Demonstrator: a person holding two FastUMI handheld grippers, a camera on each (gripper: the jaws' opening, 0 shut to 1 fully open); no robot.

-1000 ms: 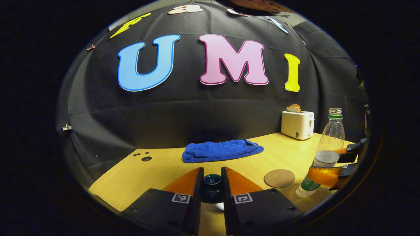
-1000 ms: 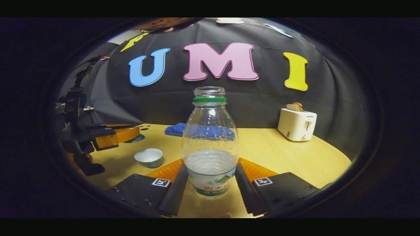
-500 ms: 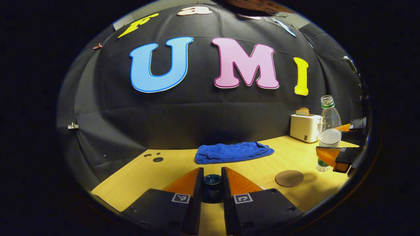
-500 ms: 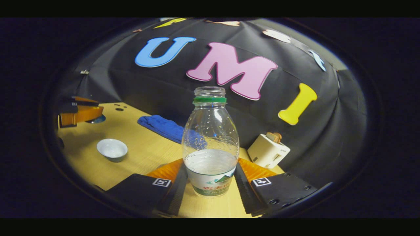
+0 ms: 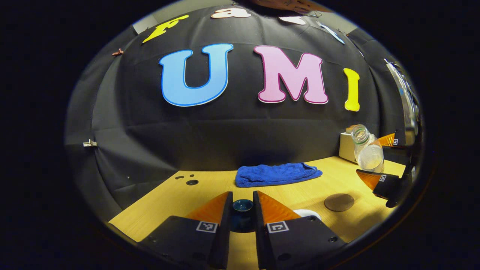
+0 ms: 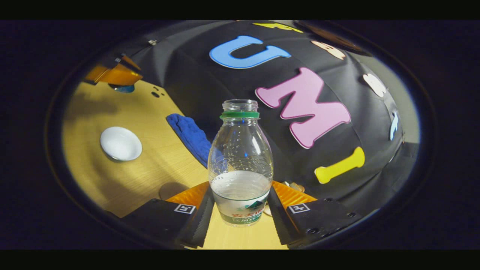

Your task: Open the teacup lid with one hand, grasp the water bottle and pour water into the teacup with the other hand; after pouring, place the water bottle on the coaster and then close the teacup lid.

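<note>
Two claws, each loaded. Left claw (image 5: pixel 242 217) pinches the teacup lid (image 5: pixel 242 208) by its knob, lifted off the desk (image 5: pixel 180 197), leaving the teacup (image 6: pixel 120 143) uncovered. Right claw (image 6: pixel 240 210) clamps the water bottle (image 6: pixel 240 165) low on its body, so the open neck is free to pour. Bottle's long axis tilted, mouth leaning toward the teacup, above the desk beyond the coaster (image 5: pixel 339 201). Pour seemingly beginning.
</note>
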